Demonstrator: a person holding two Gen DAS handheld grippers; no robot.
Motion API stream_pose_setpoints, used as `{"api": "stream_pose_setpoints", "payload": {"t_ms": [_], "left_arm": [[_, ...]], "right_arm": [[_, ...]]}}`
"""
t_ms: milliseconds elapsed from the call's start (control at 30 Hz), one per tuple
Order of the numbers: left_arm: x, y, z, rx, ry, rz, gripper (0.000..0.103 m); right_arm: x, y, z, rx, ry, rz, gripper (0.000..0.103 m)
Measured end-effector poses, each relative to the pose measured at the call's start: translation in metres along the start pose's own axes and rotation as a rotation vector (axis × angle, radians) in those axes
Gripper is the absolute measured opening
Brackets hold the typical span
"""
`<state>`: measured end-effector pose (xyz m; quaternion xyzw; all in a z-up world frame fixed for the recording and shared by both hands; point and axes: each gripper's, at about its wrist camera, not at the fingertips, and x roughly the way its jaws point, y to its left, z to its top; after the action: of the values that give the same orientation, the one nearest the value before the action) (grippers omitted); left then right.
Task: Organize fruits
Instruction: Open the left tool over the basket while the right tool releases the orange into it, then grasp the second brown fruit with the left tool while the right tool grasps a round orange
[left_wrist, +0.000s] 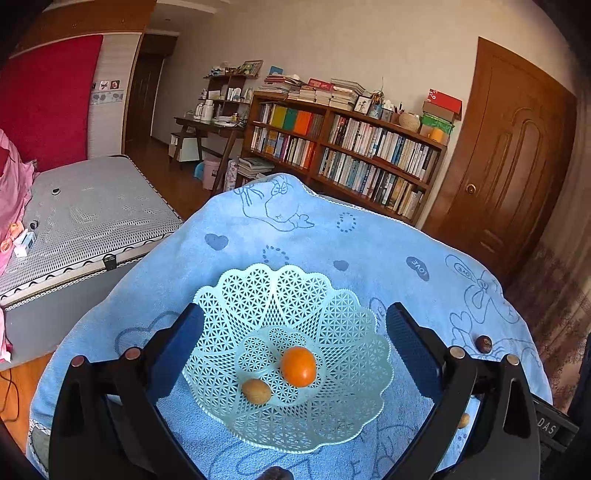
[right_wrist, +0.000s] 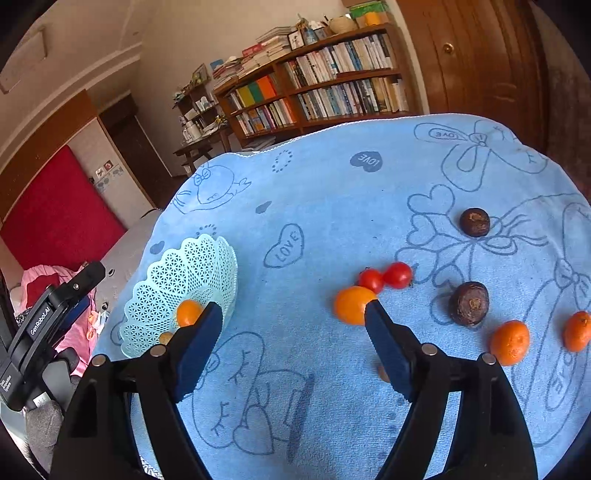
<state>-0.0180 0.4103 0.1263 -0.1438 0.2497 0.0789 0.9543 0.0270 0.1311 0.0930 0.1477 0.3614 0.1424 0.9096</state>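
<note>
The light green lacy basket (right_wrist: 184, 288) is taken as the landmark, and it is set on the left part of the blue towel (right_wrist: 332, 206). Inside the basket, an orange fruit (left_wrist: 298, 366) and a small tan fruit (left_wrist: 256, 391) are seen, just beside each other. The left gripper (left_wrist: 295, 343) is held over the basket, with its jaws spread wide on either side of the bowl, and nothing is held between them.

To the right of the basket, the right gripper (right_wrist: 293, 325) is held above the towel, with its jaws wide apart and empty. A round orange fruit (right_wrist: 352, 304) is seen by its right fingertip. Just past that, two small red tomatoes (right_wrist: 386, 277) are found, touching each other. Farther right of the basket, two dark brown fruits (right_wrist: 470, 303) are laid, one behind the other, and then two more orange fruits (right_wrist: 509, 342) are seen at the far right.

It is judged that the filling of the basket is only begun, since most fruits are left on the towel. For the next move, the nearest orange fruit probably needs to be centred between the right jaws, closed on softly, and carried left to the basket.

The fruits are round, so no clear long axis is shown. The basket is set upright, with its open side turned up.
</note>
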Motion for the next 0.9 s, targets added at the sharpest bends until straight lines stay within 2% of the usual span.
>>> {"api": "stream_pose_setpoints", "payload": {"t_ms": [267, 500, 733, 900], "left_arm": [[0.003, -0.021, -0.011, 0.066, 0.025, -0.031, 0.1], [0.01, -0.042, -0.025, 0.137, 0.068, -0.062, 0.1], [0.016, -0.066, -0.039, 0.2, 0.104, -0.092, 0.1], [0.02, -0.081, -0.051, 0.253, 0.132, -0.11, 0.1]], "right_arm": [[-0.025, -0.073, 0.002, 0.163, -0.055, -0.098, 0.08], [-0.036, -0.121, -0.002, 0.234, -0.072, -0.191, 0.08], [-0.022, -0.14, -0.018, 0.225, -0.01, -0.234, 0.08], [-0.011, -0.136, -0.021, 0.161, 0.01, -0.279, 0.08]]}}
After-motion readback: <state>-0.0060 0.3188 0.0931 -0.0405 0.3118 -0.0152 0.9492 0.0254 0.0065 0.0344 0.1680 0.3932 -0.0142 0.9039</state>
